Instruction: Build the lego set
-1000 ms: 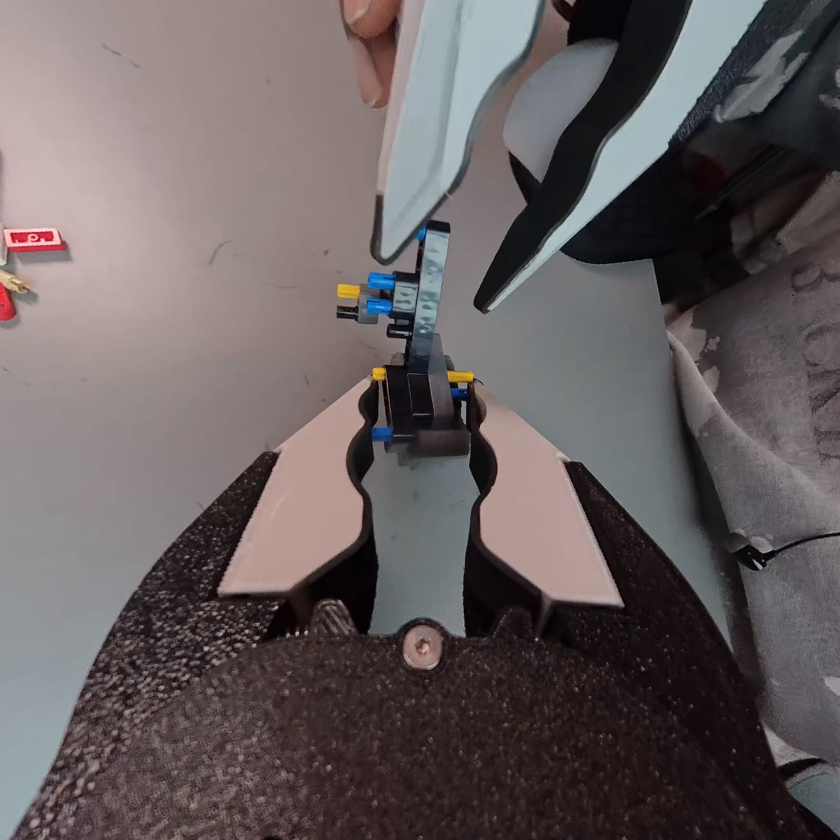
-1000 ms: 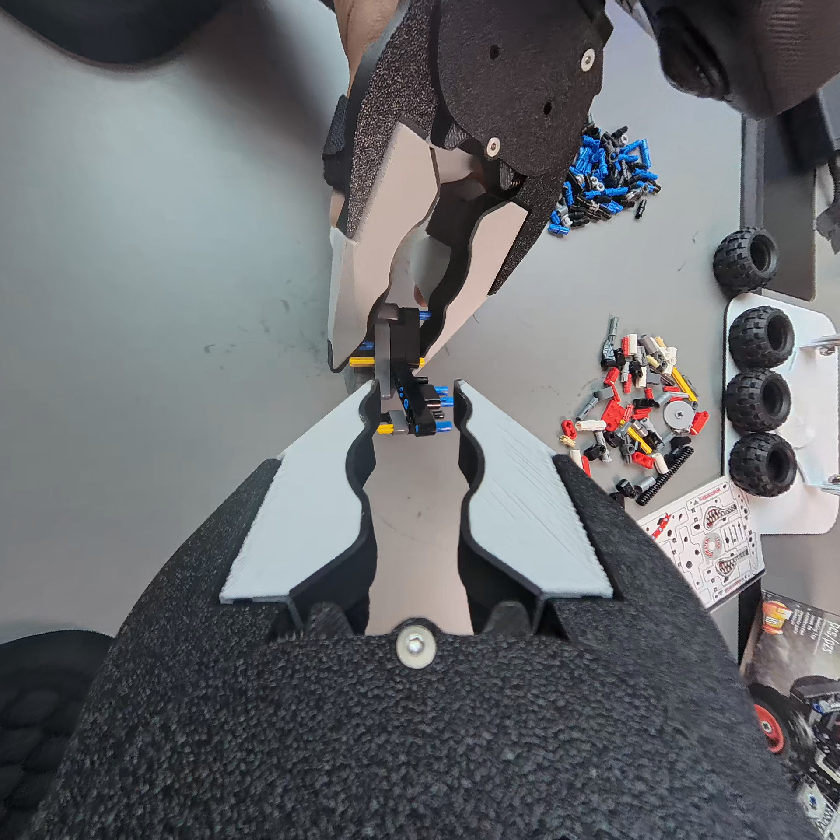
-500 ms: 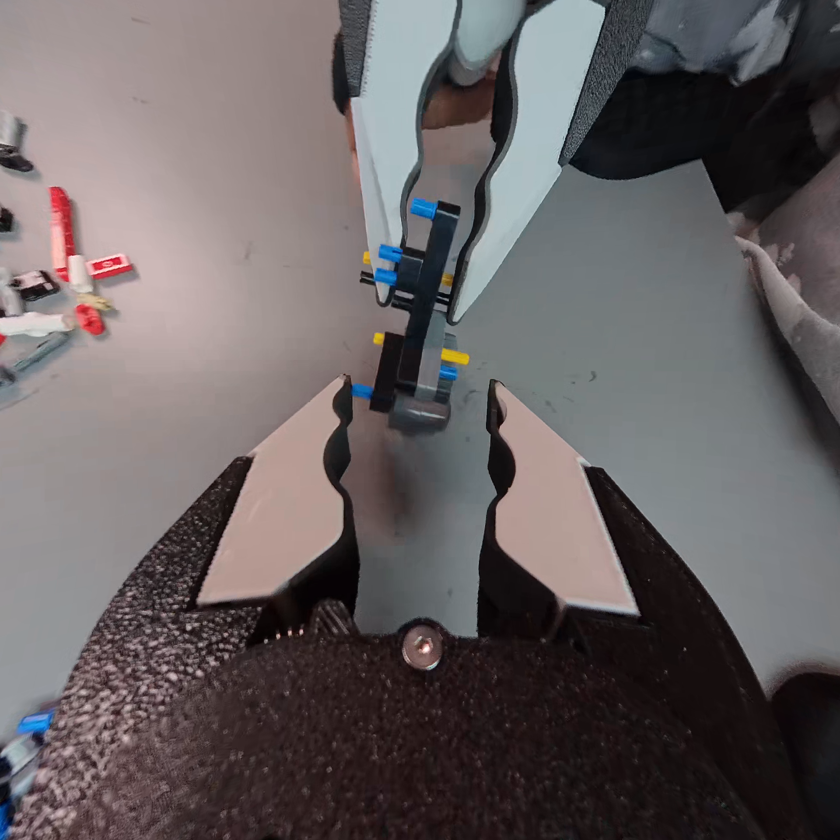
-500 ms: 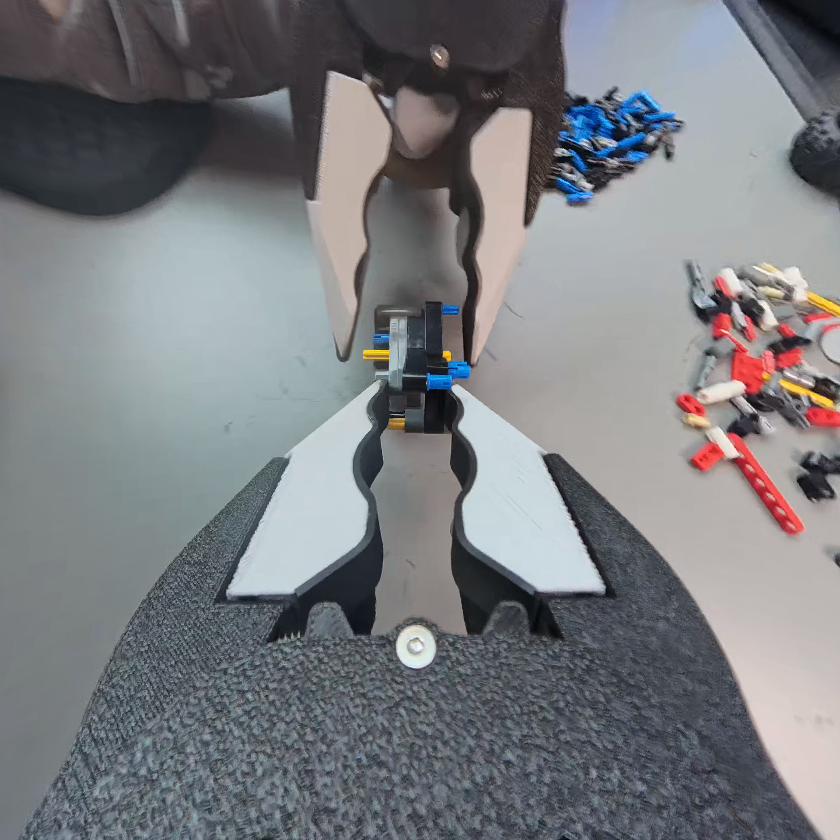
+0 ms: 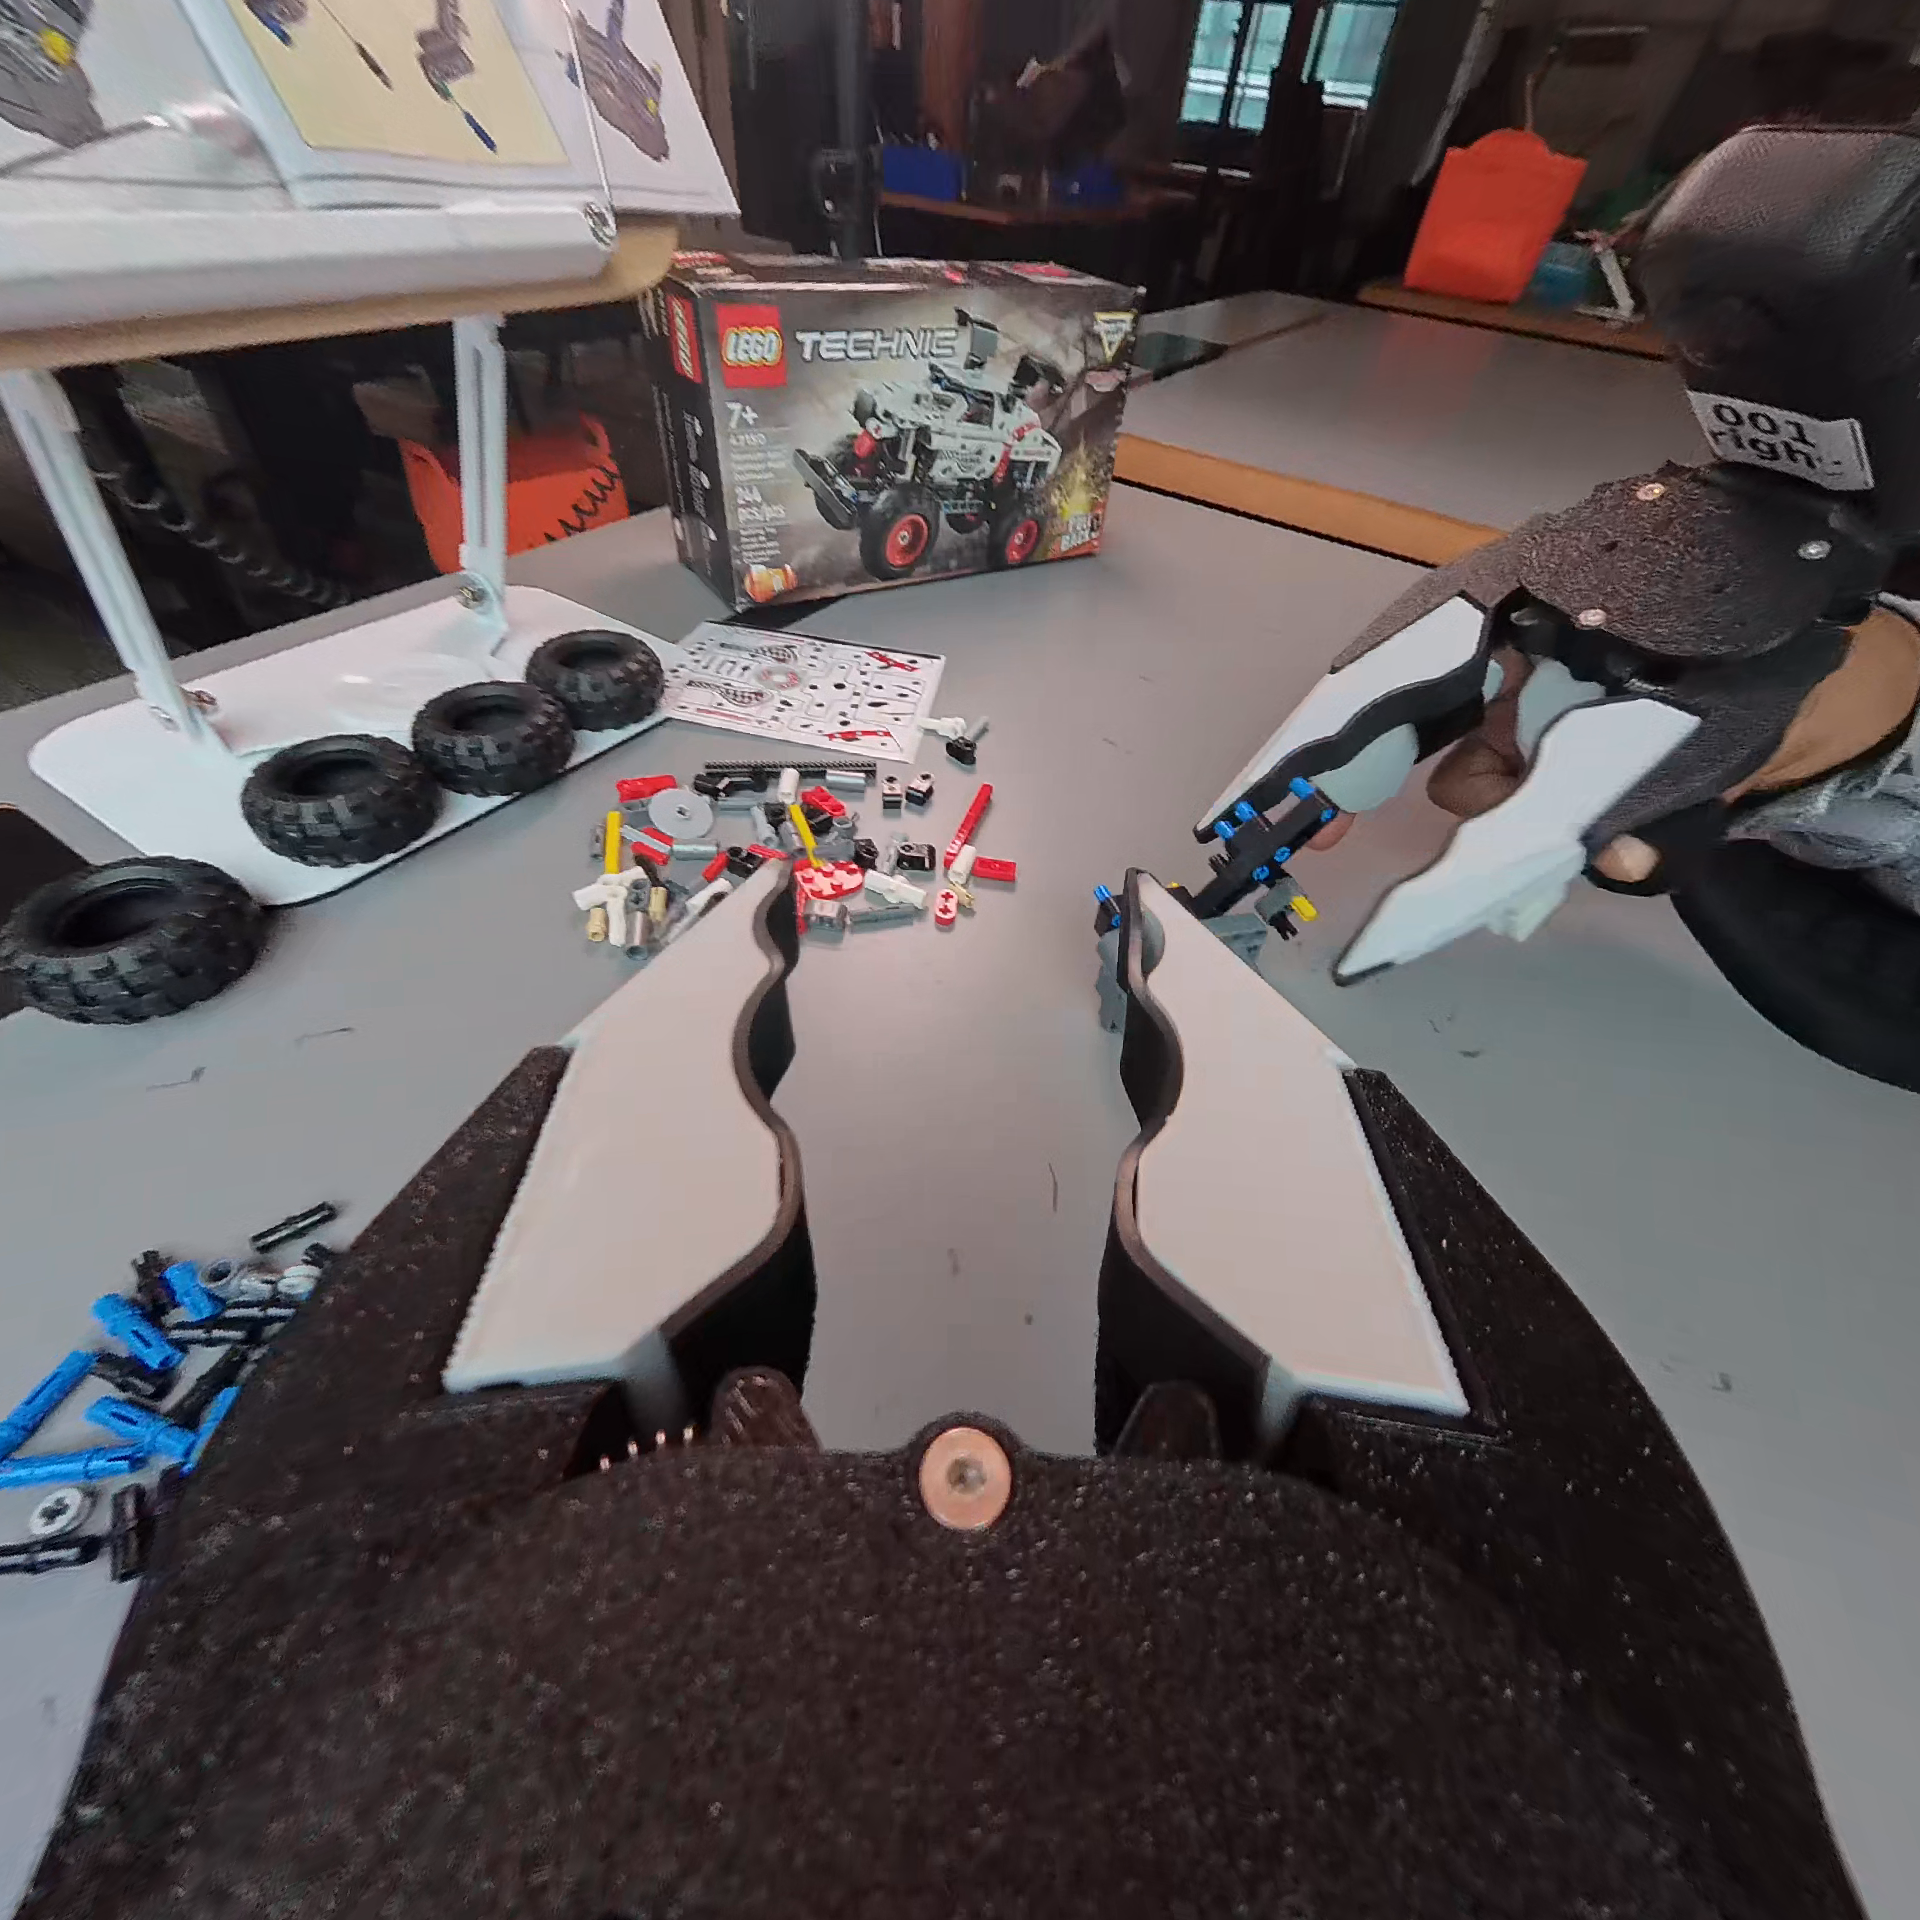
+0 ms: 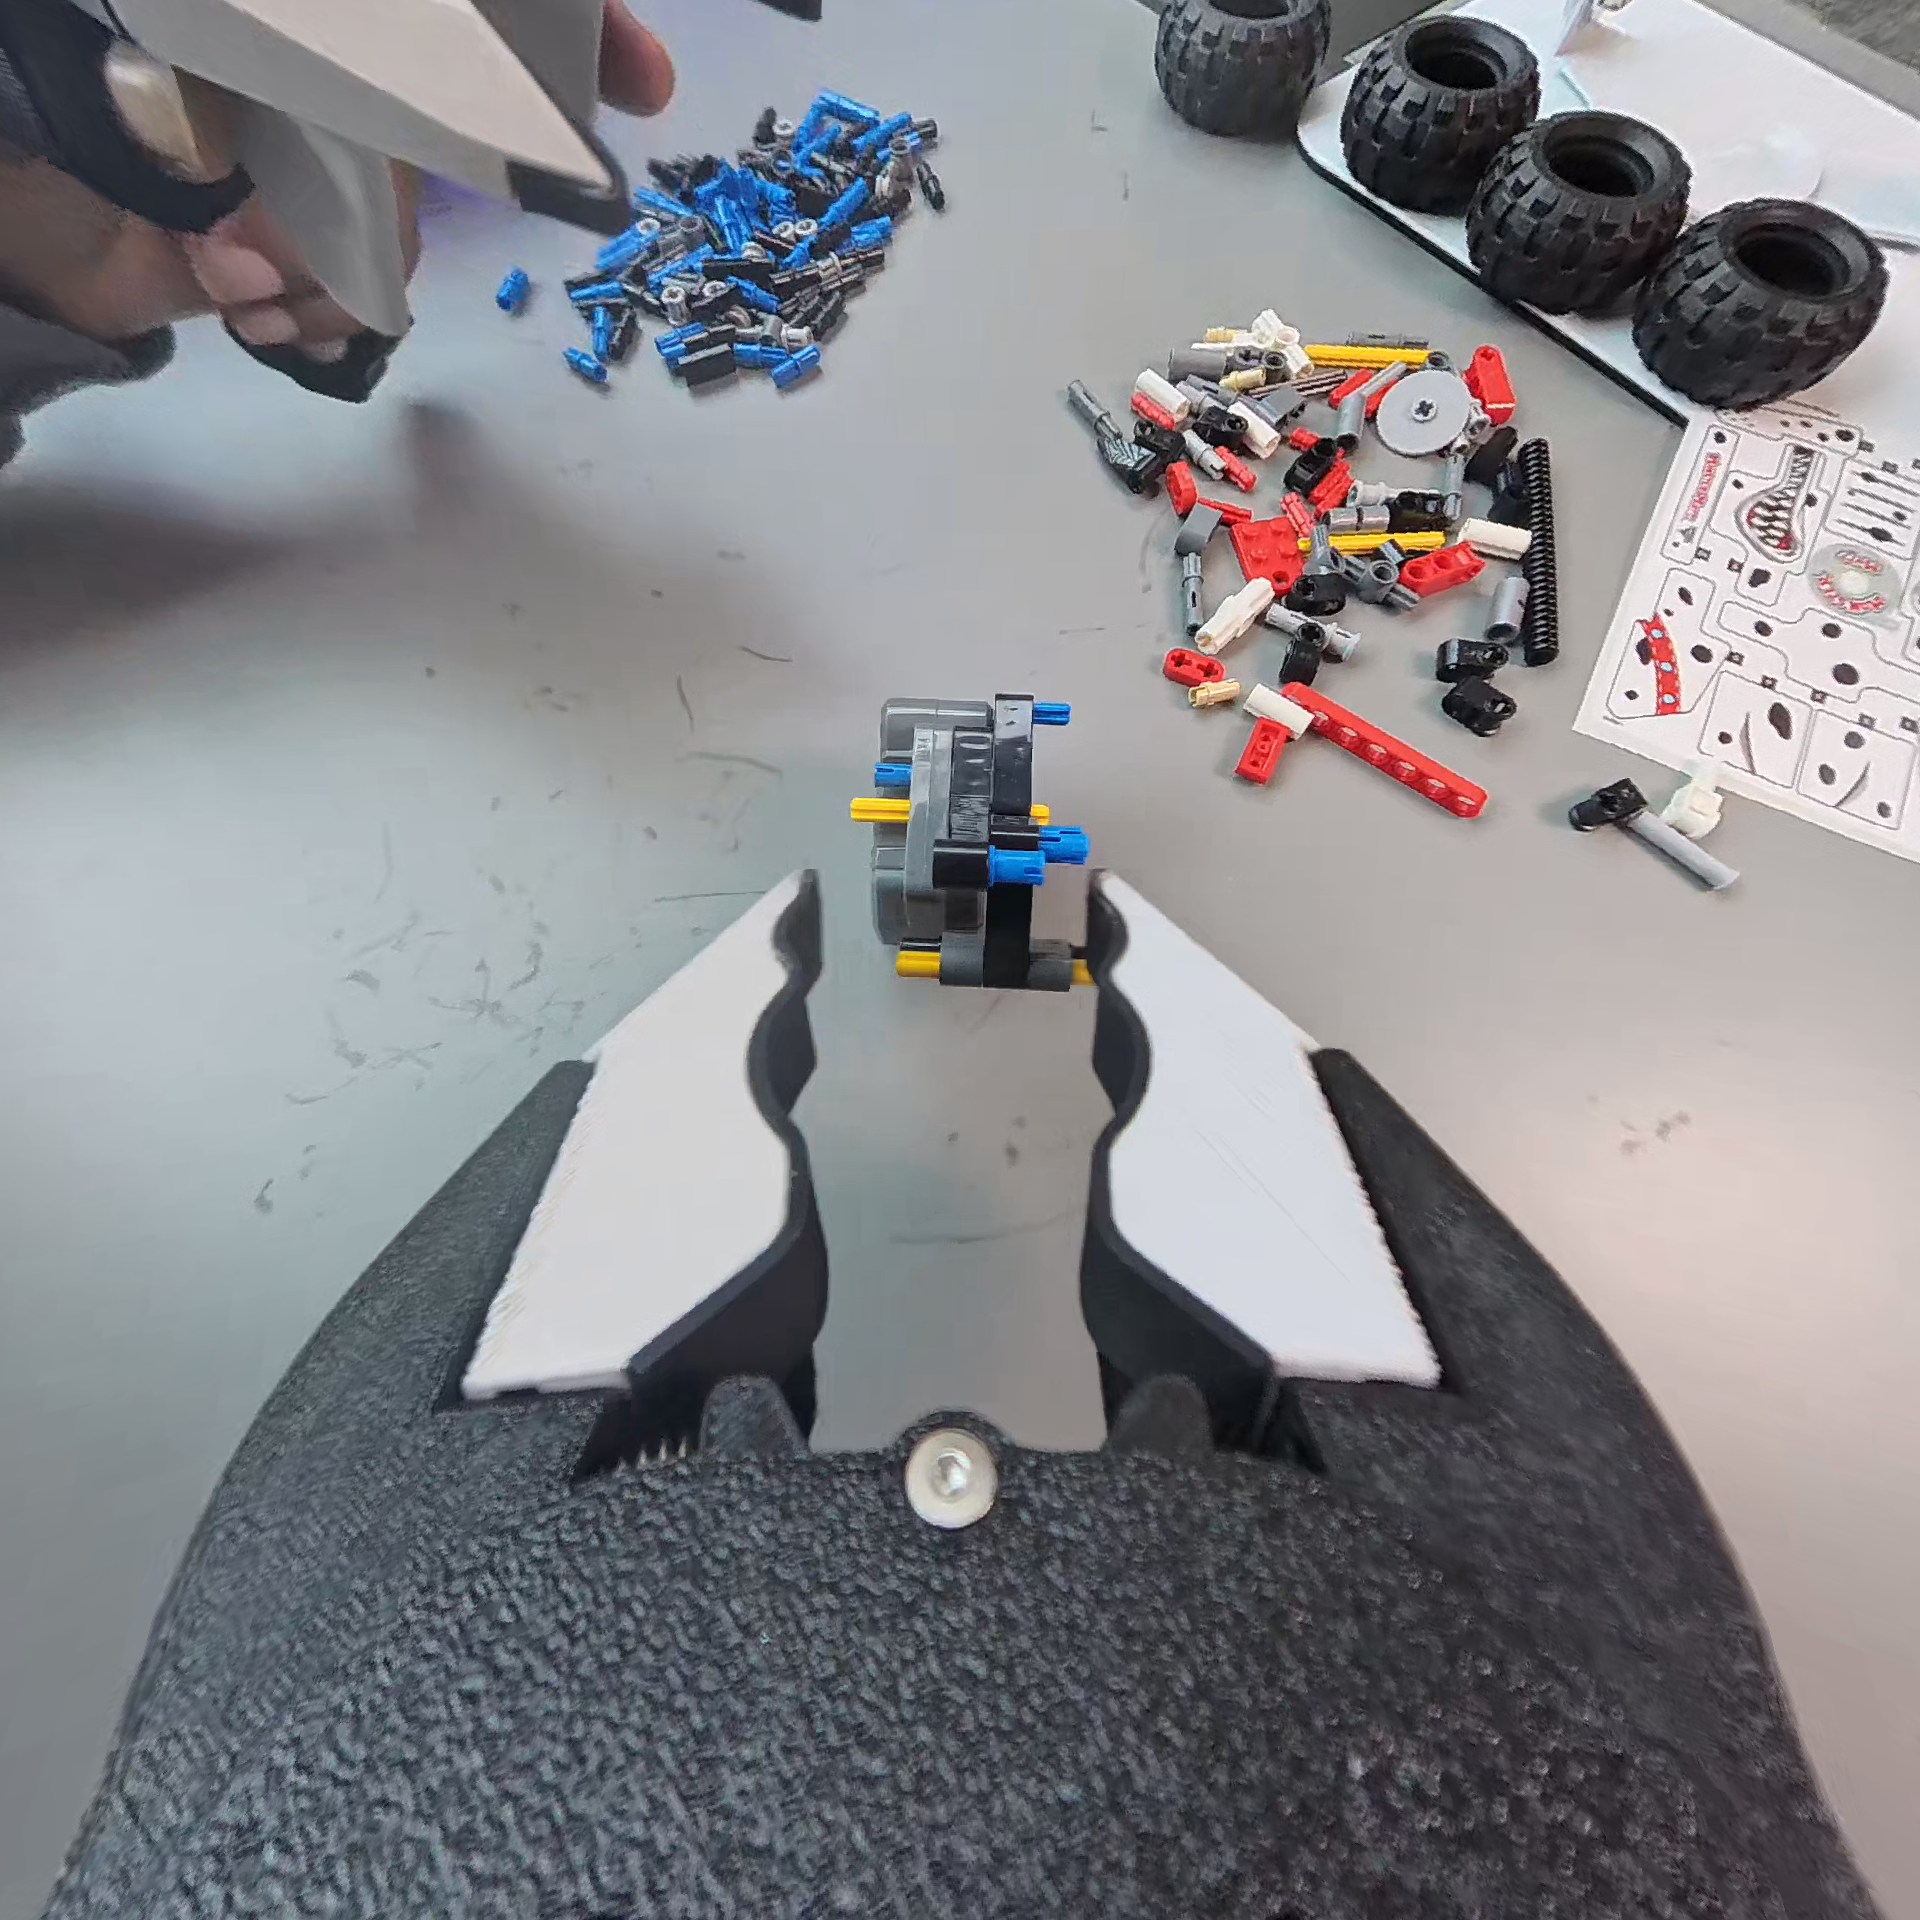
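The small black and grey lego assembly [image 6: 961, 852], with blue and yellow pins sticking out, stands on the grey table [image 6: 416, 727] between the fingers of my right gripper [image 6: 951, 894]. That gripper is open; only a yellow pin end touches its right finger. In the left wrist view the assembly [image 5: 1252, 857] sits between the right gripper's spread fingers [image 5: 1273, 904], just right of my left gripper [image 5: 956, 894]. My left gripper is open and empty. In the right wrist view it [image 6: 499, 249] hovers beside the blue pin pile.
A pile of blue and black pins [image 6: 748, 239] lies at the far left. A mixed parts pile [image 6: 1351, 520], a sticker sheet [image 6: 1787, 623] and several black tyres [image 6: 1558, 208] lie right. The set's box [image 5: 894, 426] and an instruction stand [image 5: 312, 156] are behind.
My left gripper let go of the assembly and drew away toward the blue pins. My right gripper, shut on the assembly half a second ago, has opened around it.
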`<state>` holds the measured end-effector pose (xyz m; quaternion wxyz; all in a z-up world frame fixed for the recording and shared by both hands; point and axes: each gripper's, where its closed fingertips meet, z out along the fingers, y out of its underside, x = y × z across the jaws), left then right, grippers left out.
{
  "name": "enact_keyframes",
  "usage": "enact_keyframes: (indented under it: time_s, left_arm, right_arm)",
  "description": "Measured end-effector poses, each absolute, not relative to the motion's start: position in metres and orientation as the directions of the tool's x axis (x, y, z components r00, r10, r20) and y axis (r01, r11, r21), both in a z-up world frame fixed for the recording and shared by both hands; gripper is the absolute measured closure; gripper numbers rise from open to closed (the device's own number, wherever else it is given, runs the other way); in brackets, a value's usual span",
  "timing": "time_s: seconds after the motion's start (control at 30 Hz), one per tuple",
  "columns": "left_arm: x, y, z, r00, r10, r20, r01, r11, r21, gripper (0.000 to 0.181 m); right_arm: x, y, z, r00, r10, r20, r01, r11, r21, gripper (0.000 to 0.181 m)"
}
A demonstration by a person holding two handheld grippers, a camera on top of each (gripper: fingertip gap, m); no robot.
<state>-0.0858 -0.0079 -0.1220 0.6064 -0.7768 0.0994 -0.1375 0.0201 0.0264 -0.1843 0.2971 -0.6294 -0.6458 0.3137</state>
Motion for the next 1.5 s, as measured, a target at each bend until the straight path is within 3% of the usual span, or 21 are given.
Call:
enact_keyframes:
  time_s: [0.07, 0.13, 0.3, 0.43, 0.47, 0.53, 0.57, 0.83, 1.27, 1.5]
  left_arm:
    - [-0.096, -0.008, -0.112, 0.965, -0.257, 0.058, 0.011, -0.181, -0.983, 0.116]
    - [-0.106, -0.009, -0.101, 0.981, -0.193, 0.035, 0.011, -0.123, -0.992, 0.114]
    - [-0.132, -0.013, -0.085, 0.994, -0.020, 0.107, 0.106, -0.046, -0.993, 0.118]
    - [-0.142, -0.021, -0.084, 0.990, 0.058, 0.125, 0.126, -0.001, -0.992, 0.139]
    - [-0.143, -0.022, -0.084, 0.992, 0.062, 0.113, 0.113, 0.007, -0.994, 0.148]
    - [-0.146, -0.024, -0.085, 0.993, 0.071, 0.089, 0.088, 0.017, -0.996, 0.178]
    - [-0.146, -0.024, -0.085, 0.995, 0.065, 0.077, 0.076, 0.019, -0.997, 0.181]
    - [-0.155, -0.026, -0.085, 0.994, 0.089, 0.069, 0.067, 0.030, -0.997, 0.181]
    - [-0.159, -0.028, -0.097, 0.992, 0.064, 0.107, 0.107, -0.003, -0.994, 0.177]
    - [-0.156, -0.027, -0.098, 0.994, 0.044, 0.103, 0.103, -0.010, -0.995, 0.173]
  right_arm:
    - [0.021, 0.020, -0.166, -0.113, 0.993, -0.026, 0.562, 0.043, -0.826, 0.098]
    - [0.021, 0.026, -0.127, -0.136, 0.990, 0.040, 0.399, 0.092, -0.912, 0.090]
    - [0.018, 0.069, -0.036, 0.002, 0.993, 0.114, 0.032, 0.114, -0.993, 0.106]
    - [0.003, 0.109, 0.001, 0.072, 0.997, 0.030, -0.138, 0.040, -0.990, 0.119]
    - [-0.003, 0.118, 0.005, 0.087, 0.996, 0.023, -0.160, 0.037, -0.986, 0.131]
    - [-0.016, 0.137, 0.008, 0.149, 0.988, 0.047, -0.175, 0.073, -0.982, 0.168]
    - [-0.023, 0.144, 0.007, 0.175, 0.982, 0.067, -0.173, 0.098, -0.980, 0.181]
    - [-0.089, 0.189, -0.013, 0.239, 0.969, 0.054, -0.113, 0.083, -0.990, 0.181]
    - [-0.197, 0.242, 0.049, 0.315, 0.931, 0.184, -0.054, 0.211, -0.976, 0.181]
    - [-0.217, 0.262, 0.050, 0.343, 0.917, 0.201, 0.024, 0.206, -0.978, 0.181]
